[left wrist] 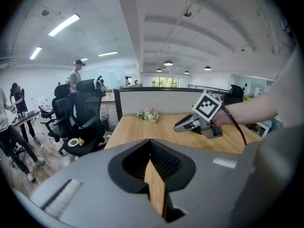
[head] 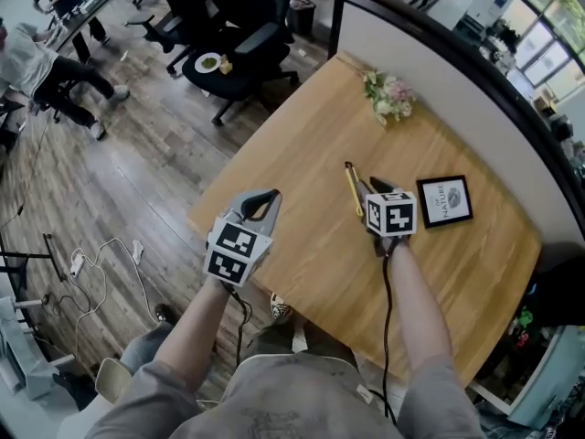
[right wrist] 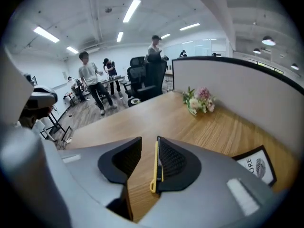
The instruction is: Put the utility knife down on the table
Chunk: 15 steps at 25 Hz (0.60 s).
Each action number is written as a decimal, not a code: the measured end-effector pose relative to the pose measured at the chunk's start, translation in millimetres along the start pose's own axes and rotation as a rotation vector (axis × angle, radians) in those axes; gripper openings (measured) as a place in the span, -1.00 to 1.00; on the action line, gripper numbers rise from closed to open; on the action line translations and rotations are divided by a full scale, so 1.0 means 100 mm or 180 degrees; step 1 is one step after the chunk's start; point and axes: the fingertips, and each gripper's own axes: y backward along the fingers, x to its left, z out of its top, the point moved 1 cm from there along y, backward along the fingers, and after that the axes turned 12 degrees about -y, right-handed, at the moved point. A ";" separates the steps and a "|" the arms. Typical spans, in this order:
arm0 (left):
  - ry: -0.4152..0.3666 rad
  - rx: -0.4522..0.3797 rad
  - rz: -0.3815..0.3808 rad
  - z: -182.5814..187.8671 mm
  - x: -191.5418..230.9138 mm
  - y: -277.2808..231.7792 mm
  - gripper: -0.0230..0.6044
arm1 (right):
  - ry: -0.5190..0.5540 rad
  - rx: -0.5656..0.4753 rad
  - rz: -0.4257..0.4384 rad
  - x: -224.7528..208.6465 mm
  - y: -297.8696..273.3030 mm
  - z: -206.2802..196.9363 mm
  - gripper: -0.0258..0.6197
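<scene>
Two grippers hang over the tabletop (head: 302,245) in the head view: the left gripper (head: 267,198) above its near-left edge, the right gripper (head: 373,187) over the middle. The knife (head: 352,188) shows at the right one's jaws, with a frame (head: 445,199) beside it and flowers (head: 388,96) by the far edge.

In the left gripper view, the left gripper (left wrist: 149,141) has its jaws closed tip to tip on nothing.

In the right gripper view, the right gripper (right wrist: 149,139) has its jaws parted. The knife (right wrist: 156,167) lies against the right jaw, clear of the left one.
</scene>
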 end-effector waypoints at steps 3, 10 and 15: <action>-0.0068 -0.0149 0.0089 0.26 0.06 0.20 -0.92 | 0.0063 -0.0320 0.0212 0.24 0.48 0.26 -0.54; -0.0345 -0.0514 0.0297 0.78 0.02 0.71 -0.93 | 0.0234 -0.1102 0.0511 0.76 1.73 0.63 -0.68; -0.0530 -0.0717 0.0371 1.05 -0.12 1.10 -0.92 | 0.0337 -0.1534 0.0653 1.06 2.55 0.68 -0.74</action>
